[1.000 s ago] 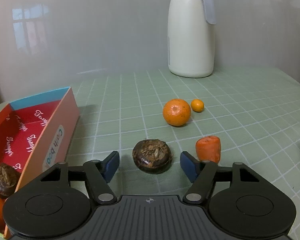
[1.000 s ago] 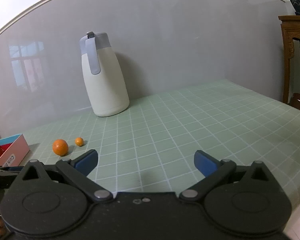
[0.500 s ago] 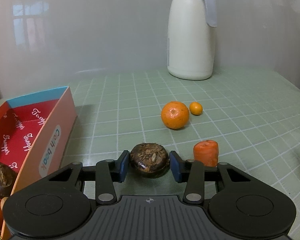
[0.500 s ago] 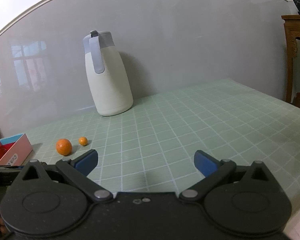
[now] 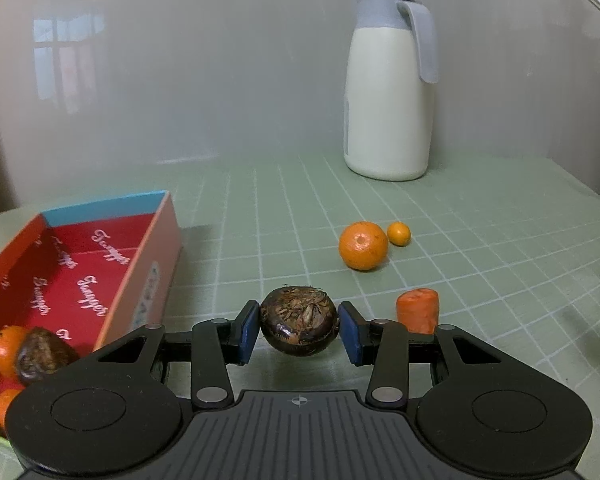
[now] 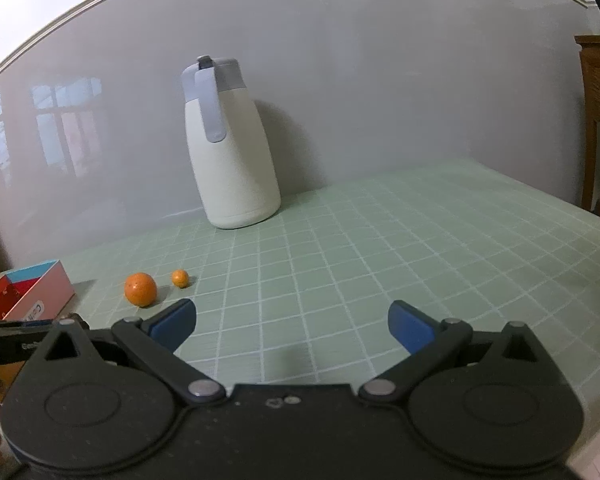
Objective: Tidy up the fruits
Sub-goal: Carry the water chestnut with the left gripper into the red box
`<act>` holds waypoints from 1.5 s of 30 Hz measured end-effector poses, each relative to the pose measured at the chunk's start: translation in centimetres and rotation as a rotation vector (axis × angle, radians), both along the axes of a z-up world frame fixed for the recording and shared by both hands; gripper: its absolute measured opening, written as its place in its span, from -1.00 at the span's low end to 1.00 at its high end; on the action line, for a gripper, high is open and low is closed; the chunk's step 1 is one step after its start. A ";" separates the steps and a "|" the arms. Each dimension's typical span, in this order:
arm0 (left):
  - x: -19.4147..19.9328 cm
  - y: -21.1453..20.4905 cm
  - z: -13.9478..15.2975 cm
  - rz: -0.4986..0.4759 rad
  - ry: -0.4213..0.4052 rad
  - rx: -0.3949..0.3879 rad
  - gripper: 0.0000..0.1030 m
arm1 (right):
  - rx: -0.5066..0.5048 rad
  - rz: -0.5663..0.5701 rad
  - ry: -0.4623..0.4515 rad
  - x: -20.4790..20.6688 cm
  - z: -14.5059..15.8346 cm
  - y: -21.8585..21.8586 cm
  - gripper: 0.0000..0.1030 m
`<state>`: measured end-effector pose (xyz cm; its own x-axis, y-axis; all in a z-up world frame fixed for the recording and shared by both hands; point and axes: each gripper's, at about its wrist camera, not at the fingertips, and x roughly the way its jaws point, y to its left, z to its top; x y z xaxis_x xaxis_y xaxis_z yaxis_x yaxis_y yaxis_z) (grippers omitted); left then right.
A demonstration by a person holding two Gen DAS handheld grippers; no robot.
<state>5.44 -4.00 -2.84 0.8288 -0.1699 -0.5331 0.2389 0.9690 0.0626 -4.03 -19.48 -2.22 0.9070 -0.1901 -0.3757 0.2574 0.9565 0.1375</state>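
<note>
A dark brown, round fruit with a rough, flaky top (image 5: 299, 326) sits clamped between the two blue pads (image 5: 247, 332) of the left gripper (image 5: 299, 330), one pad pressed to each side of it. The jaws have just been closing, and the fruit is held between them, lifted a little clear of the green checked surface (image 5: 480, 240) with a shadow beneath it.

Just to the right of the held fruit, behind the right finger, a stubby orange carrot piece (image 5: 417, 310) stands upright on the surface. Farther back and to the right lies a large orange (image 5: 363, 245), with a much smaller orange fruit (image 5: 399, 233) just beside it on its far right. Both also show in the right wrist view, the large orange (image 6: 140, 289) near the box and the small one (image 6: 179, 278) a little apart from it.

To the left of the gripper stands an open cardboard box (image 5: 148, 264) with a red printed lining, a blue far end and pinkish outer walls. In its near corner lie another dark brown fruit (image 5: 40, 354) and some oranges (image 5: 8, 346).

A tall cream jug with a grey lid and handle (image 5: 388, 92) stands upright at the back of the surface by the grey wall.

The right gripper (image 6: 292, 322) hovers over a bare part of the surface, jaws spread wide with nothing between them.
</note>
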 end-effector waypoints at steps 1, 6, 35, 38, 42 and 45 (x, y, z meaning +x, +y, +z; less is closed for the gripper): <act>-0.1 0.2 0.1 0.003 -0.005 0.001 -0.16 | -0.001 0.003 0.000 0.1 0.0 0.1 0.99; -0.9 1.6 1.0 0.027 -0.024 -0.009 -0.16 | -0.006 0.015 0.005 0.4 -0.1 0.7 0.99; -3.2 15.0 3.2 0.328 -0.093 -0.031 -0.16 | -0.056 0.155 0.018 2.4 -0.3 6.9 0.99; -3.2 16.0 2.8 0.368 -0.091 -0.025 -0.16 | -0.059 0.163 0.019 2.4 -0.3 7.3 0.99; -2.9 17.2 2.2 0.418 -0.073 -0.029 -0.16 | -0.064 0.175 0.017 2.5 -0.2 8.0 0.99; -2.7 17.7 1.7 0.435 -0.059 -0.023 -0.16 | -0.068 0.184 0.018 2.6 -0.2 8.4 0.99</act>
